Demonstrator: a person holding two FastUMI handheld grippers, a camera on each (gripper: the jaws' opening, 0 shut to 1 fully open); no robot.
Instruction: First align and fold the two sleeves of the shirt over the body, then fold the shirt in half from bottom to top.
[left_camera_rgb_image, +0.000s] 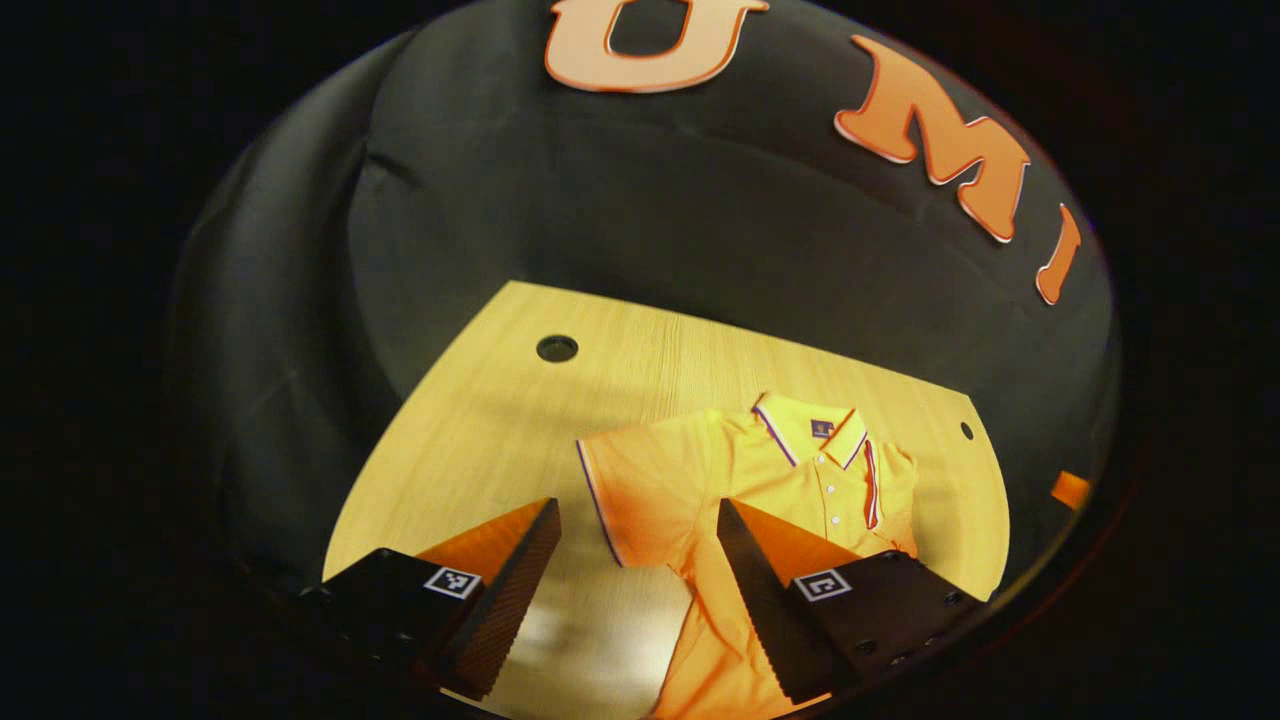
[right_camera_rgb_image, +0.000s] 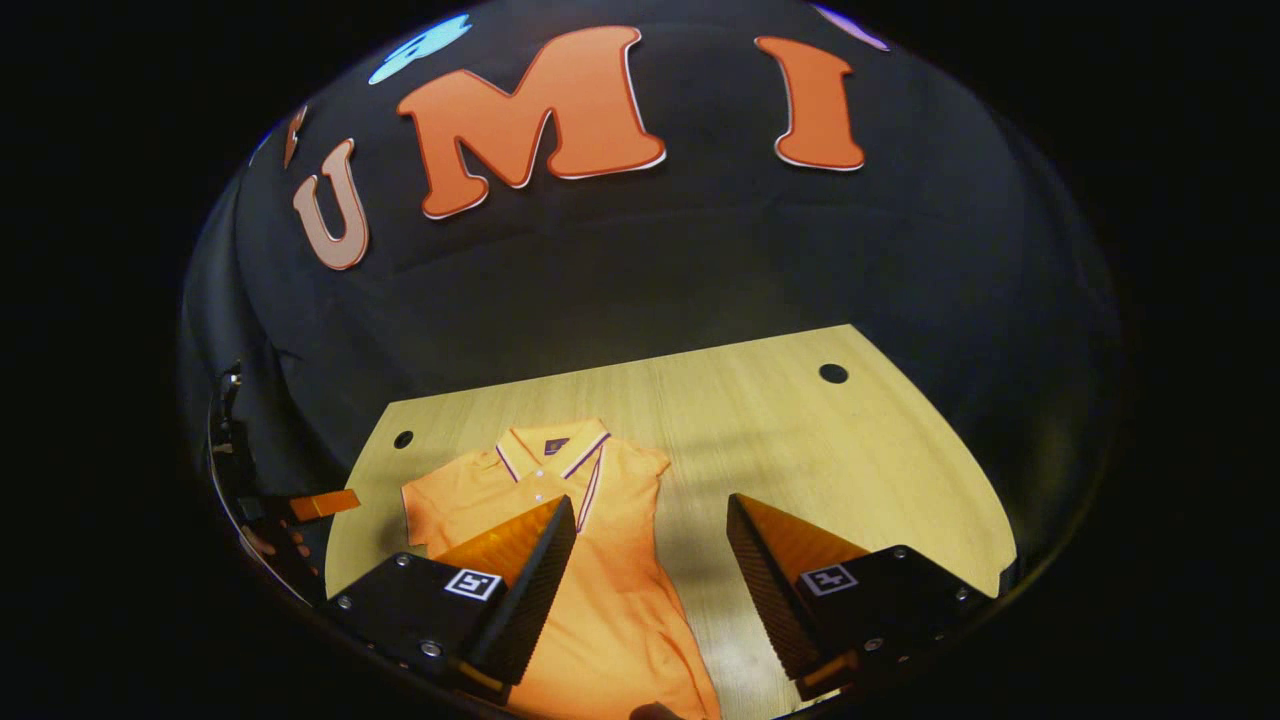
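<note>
An orange polo shirt (left_camera_rgb_image: 740, 480) lies face up on the wooden table (left_camera_rgb_image: 520, 400), collar toward the wall. One short sleeve (left_camera_rgb_image: 625, 490) is spread flat to the side. The other sleeve (left_camera_rgb_image: 880, 485) is folded over the body, its striped cuff beside the button placket. My left gripper (left_camera_rgb_image: 637, 505) is open above the spread sleeve's edge, with nothing between its fingers. In the right gripper view the shirt (right_camera_rgb_image: 600, 570) runs down to the bottom edge, and my right gripper (right_camera_rgb_image: 650, 500) is open over its folded side. The left gripper (right_camera_rgb_image: 322, 505) and a hand (right_camera_rgb_image: 272, 545) show at the far left.
The table has round cable holes (left_camera_rgb_image: 557, 348) (right_camera_rgb_image: 833, 373) near its back corners. Black cloth wall (right_camera_rgb_image: 700, 260) stands right behind the table. Bare wood (right_camera_rgb_image: 850, 470) lies on the side of the shirt by the folded sleeve.
</note>
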